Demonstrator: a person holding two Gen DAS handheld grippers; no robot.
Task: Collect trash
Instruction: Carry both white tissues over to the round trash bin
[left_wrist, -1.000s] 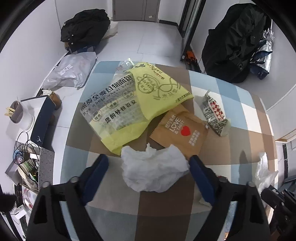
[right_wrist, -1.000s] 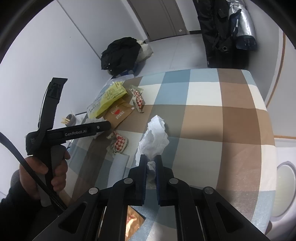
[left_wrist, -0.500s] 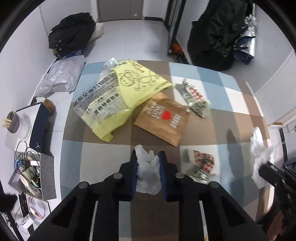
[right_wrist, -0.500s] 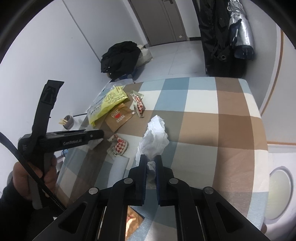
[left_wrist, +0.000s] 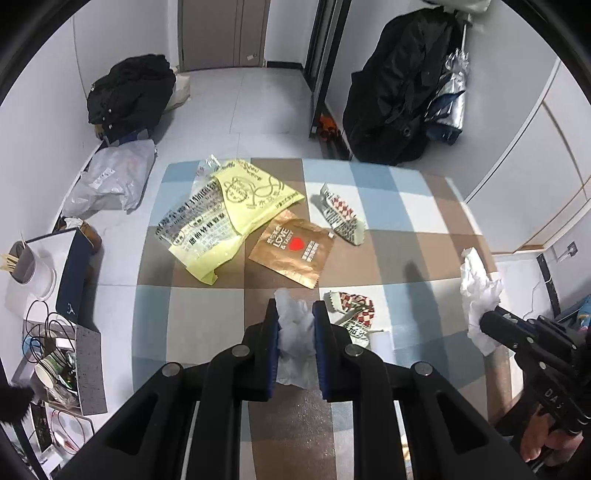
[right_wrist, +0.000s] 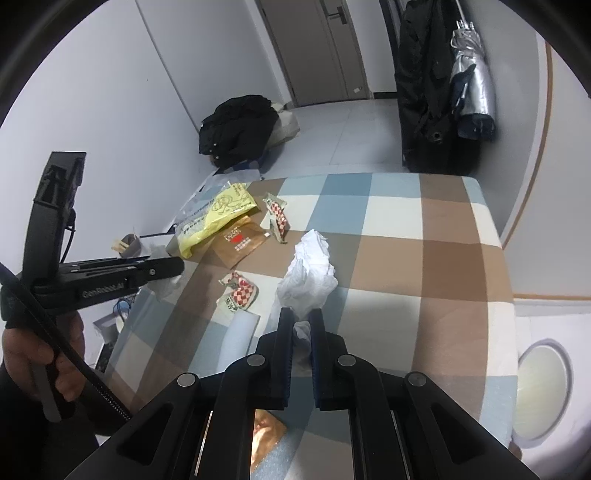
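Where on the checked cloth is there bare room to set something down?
The right half of the table, from the right gripper's tissue to the far and right edges, is bare. The left side is crowded: yellow bag, brown sachet and two checked wrappers.

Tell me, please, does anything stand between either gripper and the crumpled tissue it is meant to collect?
Nothing does: the left gripper is shut on one crumpled tissue, and the right gripper on the other tissue.
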